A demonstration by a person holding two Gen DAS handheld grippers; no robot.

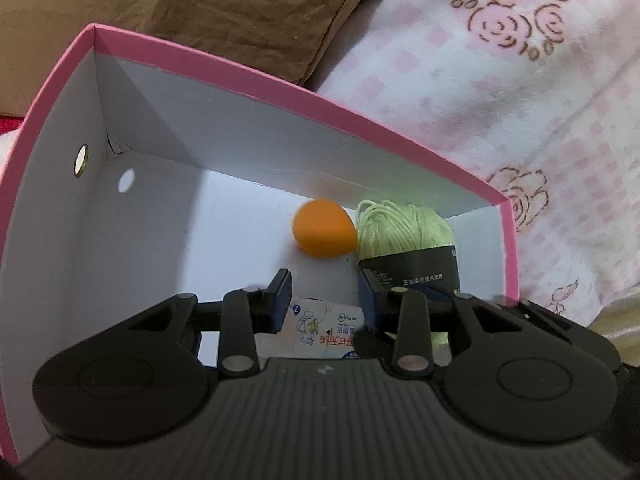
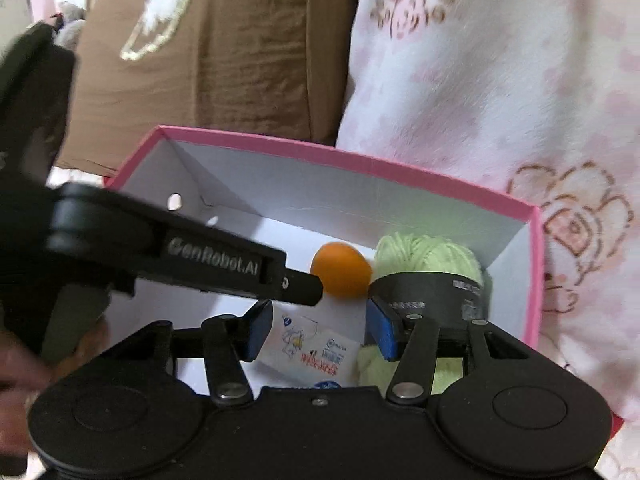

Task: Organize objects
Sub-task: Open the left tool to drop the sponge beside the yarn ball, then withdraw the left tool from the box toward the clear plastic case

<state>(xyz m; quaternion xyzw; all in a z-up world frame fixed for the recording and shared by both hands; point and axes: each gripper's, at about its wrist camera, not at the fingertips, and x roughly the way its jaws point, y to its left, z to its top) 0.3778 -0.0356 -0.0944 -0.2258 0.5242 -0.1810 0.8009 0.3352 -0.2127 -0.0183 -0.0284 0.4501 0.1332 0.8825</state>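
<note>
Inside the pink box [image 1: 224, 76], on its white floor, lie three things: an orange ball [image 1: 324, 228], a skein of pale green yarn [image 1: 404, 232] with a black paper band, and a small white packet [image 1: 320, 328] printed with a cartoon and red lettering. The ball sits against the yarn's left side, both close to the box's far wall. The packet lies nearer to me than the ball, flat on the box floor.

My left claw [image 1: 326, 300] hangs over the near part of the box, pointing down into it. Its jaws stand a little apart with nothing pinched; the packet shows through the gap below them, and the yarn's band lies just past the right-hand finger.

My right claw [image 2: 316, 328] hovers over the same near part of the box, jaws apart and empty, with the packet [image 2: 312, 352] visible between and beneath the blue pads [image 2: 382, 332]. In that view my left claw reaches in from the left edge of the box, its tip just in front of the ball [image 2: 342, 270].

The box rests on a pink and white flowered blanket [image 1: 500, 92], with a brown cushion [image 1: 224, 4] beyond its far wall.
</note>
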